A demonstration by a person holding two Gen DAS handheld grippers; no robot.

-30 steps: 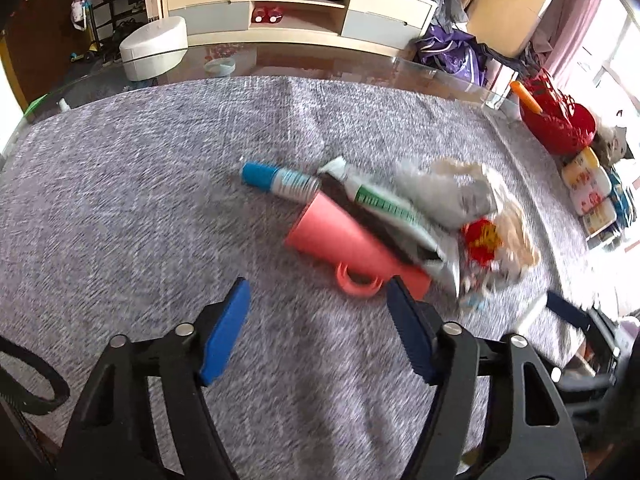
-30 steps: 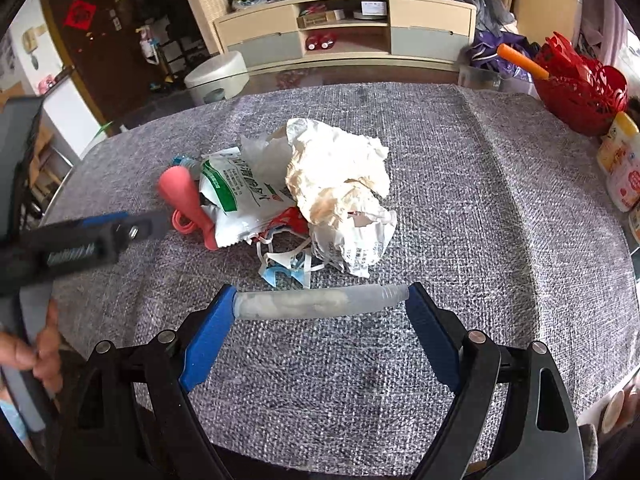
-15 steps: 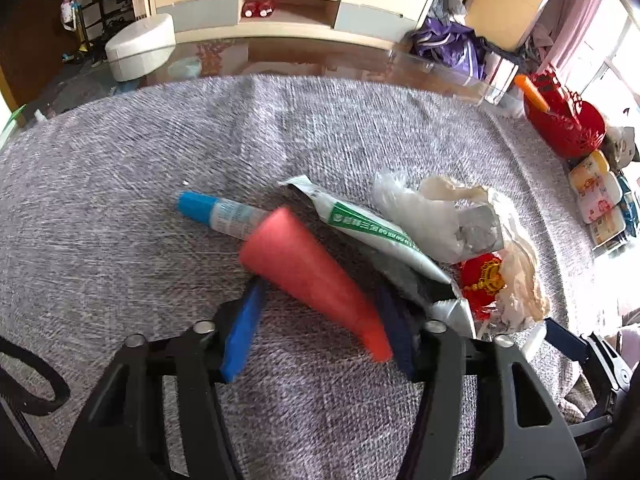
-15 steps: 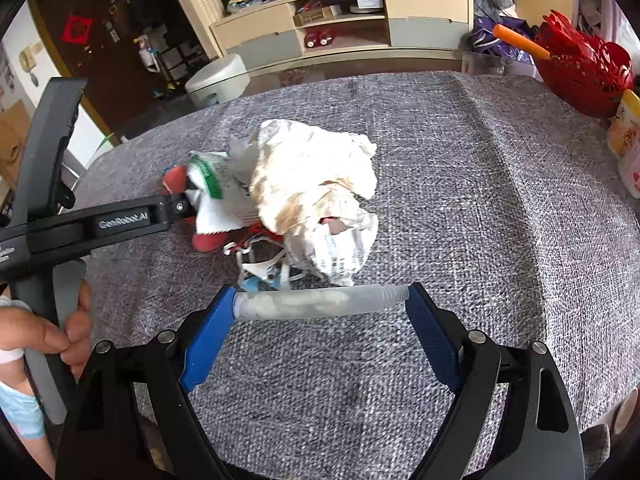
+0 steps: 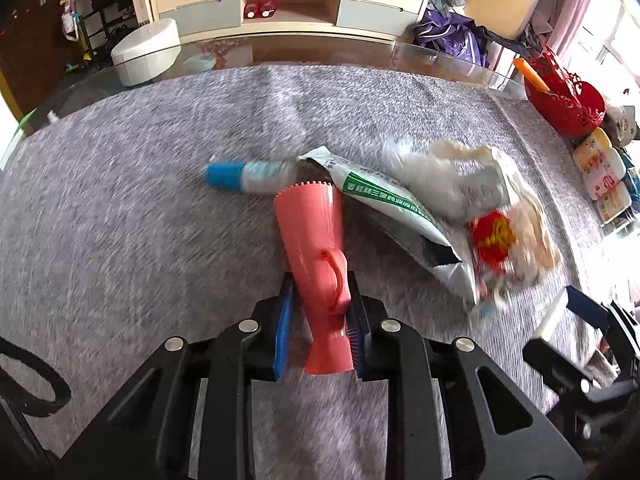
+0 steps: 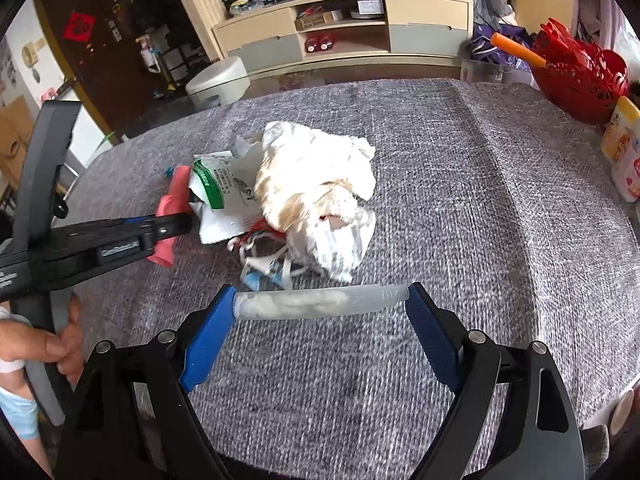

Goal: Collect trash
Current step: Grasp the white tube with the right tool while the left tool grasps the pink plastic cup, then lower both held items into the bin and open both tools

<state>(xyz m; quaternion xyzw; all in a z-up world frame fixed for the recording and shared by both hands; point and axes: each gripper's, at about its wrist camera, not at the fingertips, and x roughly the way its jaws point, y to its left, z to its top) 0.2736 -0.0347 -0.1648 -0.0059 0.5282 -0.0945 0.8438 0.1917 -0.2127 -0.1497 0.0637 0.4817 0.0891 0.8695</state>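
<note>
Closed in since a second ago: left tool, then spread wide short of the pile, now clamped on the narrow end of the pink cone-shaped cup, blue pads pressed to both sides just below its loop handle. Cup's wide toothed mouth pointed away, touching the blue-capped tube lying flat on the grey-clothed bench. Just right of the cup, a white pouch with a green label, then crumpled white paper and a red-and-yellow wrapper, all heaped together near the bench's middle. Farther right, right tool, unchanged in its grip, spread wide with a translucent tube spanning fingertip to fingertip, held endwise just short of the heap. At the far right edge, a red basket.
</note>
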